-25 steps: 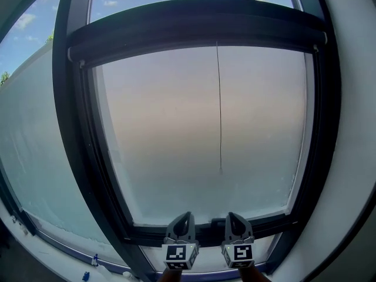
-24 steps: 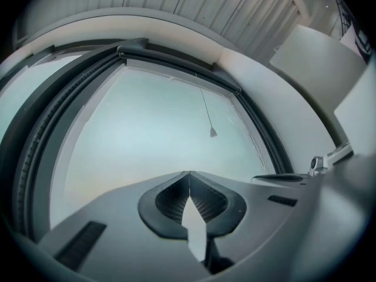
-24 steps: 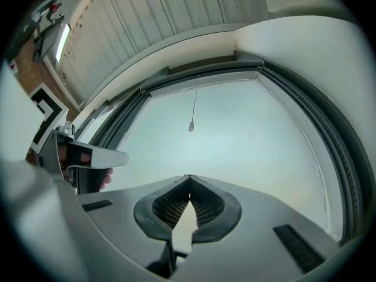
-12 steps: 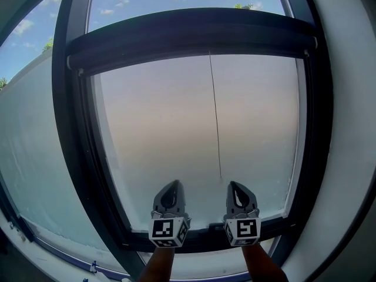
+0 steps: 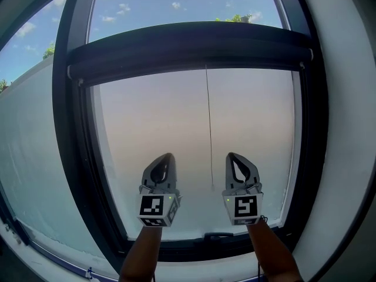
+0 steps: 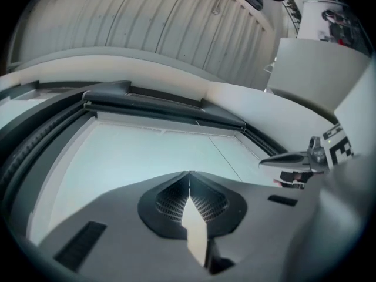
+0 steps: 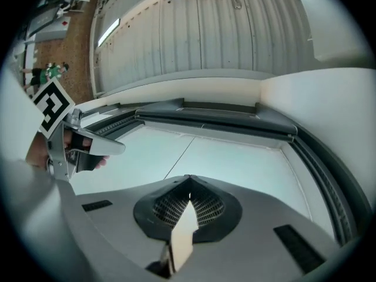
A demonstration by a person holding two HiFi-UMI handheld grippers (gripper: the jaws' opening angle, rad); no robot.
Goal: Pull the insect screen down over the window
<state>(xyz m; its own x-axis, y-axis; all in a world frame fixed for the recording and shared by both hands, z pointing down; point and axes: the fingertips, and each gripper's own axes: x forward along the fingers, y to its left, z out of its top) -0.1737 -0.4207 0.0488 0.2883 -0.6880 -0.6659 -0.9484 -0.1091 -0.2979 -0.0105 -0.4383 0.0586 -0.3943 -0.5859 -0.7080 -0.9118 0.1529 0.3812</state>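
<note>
A dark roller bar [image 5: 188, 46] of the insect screen spans the top of the window, with blue sky above it. A thin pull cord [image 5: 209, 128] hangs from the bar's middle down the pale, hazy pane and ends between my two grippers. My left gripper [image 5: 168, 155] is shut and empty, just left of the cord's end. The right gripper [image 5: 230, 155] is shut and empty too, just right of it. In the left gripper view the closed tips [image 6: 189, 174] point at the pane, with the bar [image 6: 164, 104] beyond. The right gripper view shows the same closed tips [image 7: 189, 178], bar [image 7: 217, 119] and cord [image 7: 182, 153].
A thick dark window frame [image 5: 76, 157] surrounds the pane, with a small dark latch [image 5: 217, 237] on its bottom rail. White wall [image 5: 346, 128] lies to the right. Another glazed panel [image 5: 29, 157] adjoins on the left.
Both grippers have risen from the bottom rail to the height of the cord's end. They stayed shut. The head view has tilted up, showing more sky.
</note>
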